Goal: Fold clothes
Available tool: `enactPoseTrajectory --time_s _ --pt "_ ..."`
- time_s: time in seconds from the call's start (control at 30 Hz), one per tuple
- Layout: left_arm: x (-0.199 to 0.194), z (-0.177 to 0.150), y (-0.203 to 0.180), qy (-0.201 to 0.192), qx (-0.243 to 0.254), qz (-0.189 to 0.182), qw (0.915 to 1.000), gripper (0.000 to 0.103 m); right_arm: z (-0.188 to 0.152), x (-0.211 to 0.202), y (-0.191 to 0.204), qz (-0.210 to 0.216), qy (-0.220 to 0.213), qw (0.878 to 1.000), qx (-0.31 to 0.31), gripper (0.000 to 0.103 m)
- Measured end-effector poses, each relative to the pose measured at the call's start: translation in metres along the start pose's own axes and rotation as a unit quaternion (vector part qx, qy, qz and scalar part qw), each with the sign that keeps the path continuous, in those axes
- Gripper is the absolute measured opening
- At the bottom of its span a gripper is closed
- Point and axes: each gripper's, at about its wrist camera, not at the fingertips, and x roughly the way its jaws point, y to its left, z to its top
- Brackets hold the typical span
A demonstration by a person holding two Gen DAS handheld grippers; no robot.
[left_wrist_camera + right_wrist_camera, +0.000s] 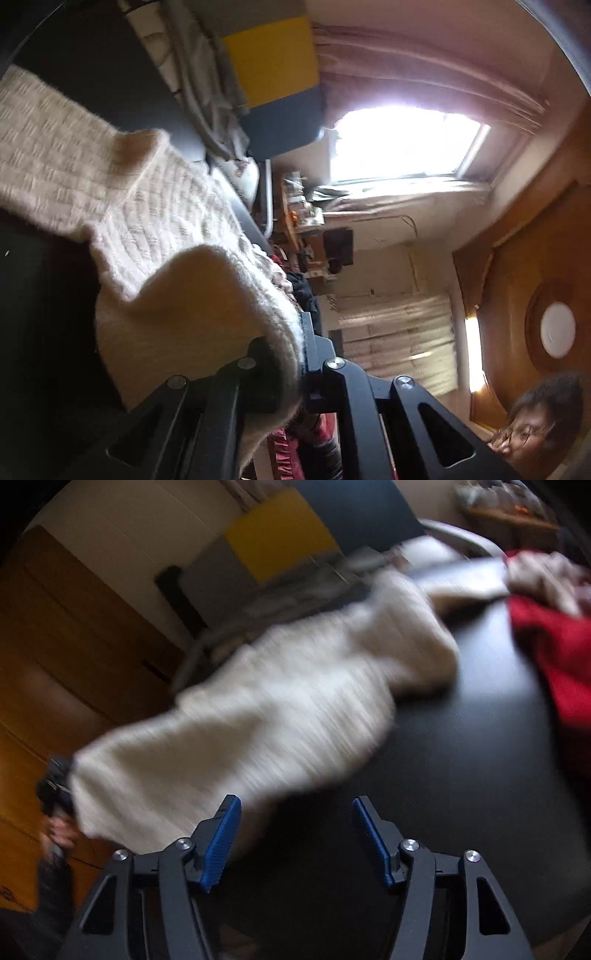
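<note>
The cream knit sweater (258,716) lies stretched across the dark worktop (480,738), 1 end bunched toward 1 o'clock in the right wrist view, the other reaching 8 o'clock past the worktop's edge. No neat fold shows yet; I judge the work early, with the garment being spread or turned and all the folding left.

The left claw (301,354) is clamped on a thick edge of the sweater (155,221), the knit pinched between its pads and draping off toward 10 o'clock. The right claw (295,834) stands about half wide, blue pads (221,845) apart with nothing between them; the sweater's hem lies just beyond its left pad.

More clothes wait: a red garment (546,653) at 2 o'clock with a pale piece (546,576) heaped on it, both unfolded.

The room is dim apart from a bright window (402,144) with pinkish curtains (424,74). A yellow and grey panel (280,531) stands behind the worktop, wooden doors (74,646) at 9 o'clock, a round ceiling lamp (557,330) on wood panelling. The right wrist view is heavily blurred.
</note>
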Motion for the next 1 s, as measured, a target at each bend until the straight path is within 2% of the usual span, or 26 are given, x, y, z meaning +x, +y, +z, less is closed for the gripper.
enactPoseTrajectory --time_s 0.03,0.07,0.23,0.3,0.37,0.43,0.47,0.5,0.53,0.6,0.73,0.87,0.9,1.0 --pt "0.001 -0.001 0.001 -0.003 -0.007 0.008 0.9999 0.006 -0.008 0.005 -0.001 -0.007 0.003 1.000 -0.002 0.043" --pt "0.001 -0.002 0.001 -0.005 -0.013 0.016 0.9998 0.006 -0.013 0.013 -0.001 -0.010 0.002 1.000 -0.005 0.038" --pt "0.005 0.002 -0.011 -0.017 -0.004 0.050 0.9986 0.006 -0.009 0.046 0.016 -0.002 -0.037 0.999 -0.028 0.038" --pt "0.003 0.002 -0.018 -0.018 0.009 0.071 0.9973 0.005 -0.002 0.062 0.025 0.013 -0.042 0.999 -0.019 0.044" --pt "0.004 0.000 -0.022 -0.017 0.022 0.090 0.9956 0.005 0.004 0.070 0.029 0.033 -0.045 0.998 0.001 0.062" --pt "0.005 -0.001 -0.023 -0.014 0.028 0.107 0.9938 0.005 0.010 0.078 0.032 0.054 -0.043 0.997 0.030 0.063" --pt "0.006 -0.001 -0.022 -0.011 0.030 0.112 0.9932 0.005 0.012 0.082 0.033 0.058 -0.044 0.996 0.041 0.059" --pt "0.007 -0.001 -0.020 -0.010 0.028 0.115 0.9929 0.005 0.012 0.087 0.036 0.060 -0.041 0.996 0.053 0.048" --pt "0.008 -0.002 -0.018 -0.009 0.027 0.118 0.9926 0.005 0.011 0.095 0.041 0.067 -0.035 0.995 0.069 0.005" --pt "0.007 -0.002 -0.013 -0.008 0.017 0.119 0.9927 0.006 0.010 0.096 0.038 0.082 -0.032 0.991 0.102 0.006" --pt "0.003 -0.003 -0.008 -0.003 0.006 0.118 0.9930 0.006 0.012 0.065 0.038 0.106 -0.034 0.986 0.124 0.006" --pt "0.001 -0.006 -0.012 0.009 -0.001 0.105 0.9945 0.006 0.038 0.025 0.056 0.086 -0.021 0.993 0.083 0.005" --pt "0.001 -0.007 -0.014 0.013 -0.003 0.097 0.9952 0.006 0.044 0.005 0.061 0.077 -0.019 0.994 0.071 0.005" --pt "0.002 -0.010 -0.023 0.027 -0.004 0.083 0.9961 0.007 0.073 -0.019 0.091 0.042 -0.019 0.998 0.034 0.005"
